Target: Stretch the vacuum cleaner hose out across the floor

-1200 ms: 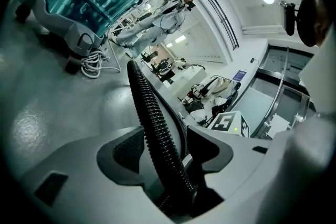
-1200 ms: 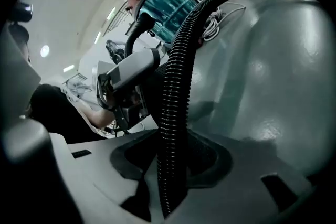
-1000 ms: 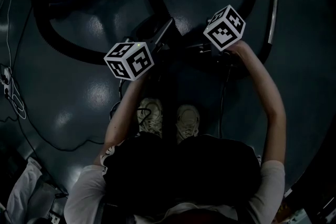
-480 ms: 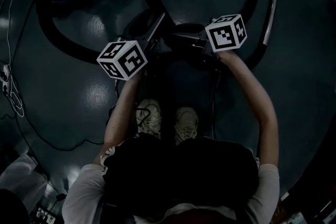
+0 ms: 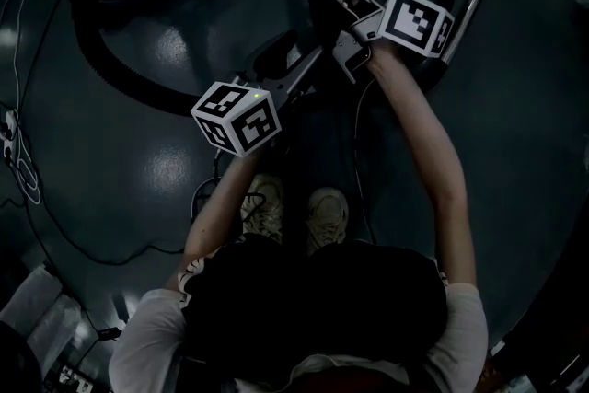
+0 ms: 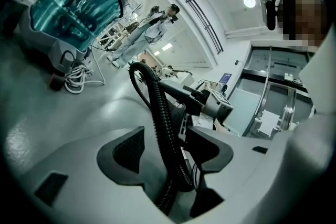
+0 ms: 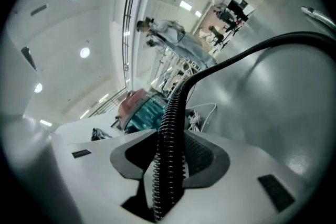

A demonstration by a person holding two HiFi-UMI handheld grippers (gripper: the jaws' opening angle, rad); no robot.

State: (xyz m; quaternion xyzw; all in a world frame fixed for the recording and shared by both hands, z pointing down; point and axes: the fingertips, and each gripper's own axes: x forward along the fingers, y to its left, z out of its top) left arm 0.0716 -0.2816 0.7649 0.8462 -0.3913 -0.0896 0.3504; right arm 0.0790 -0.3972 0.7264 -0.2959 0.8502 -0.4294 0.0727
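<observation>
Black ribbed hose point(image 7: 170, 128) runs btwn the jaws of both grippers, just beyond the person's shoes point(image 5: 294, 212). R gripper point(image 7: 168, 157): pads pressed on the hose from both sides, firm hold. L gripper point(image 6: 167, 147): jaws wide apart, hose passes thru loose, lying against one pad w/ a gap at the other. Rest of the hose loops over the grey floor point(image 5: 166, 170), far left & far right. Teal vacuum body point(image 6: 73, 13) sits far left, white cord point(image 6: 79, 76) beside it.
</observation>
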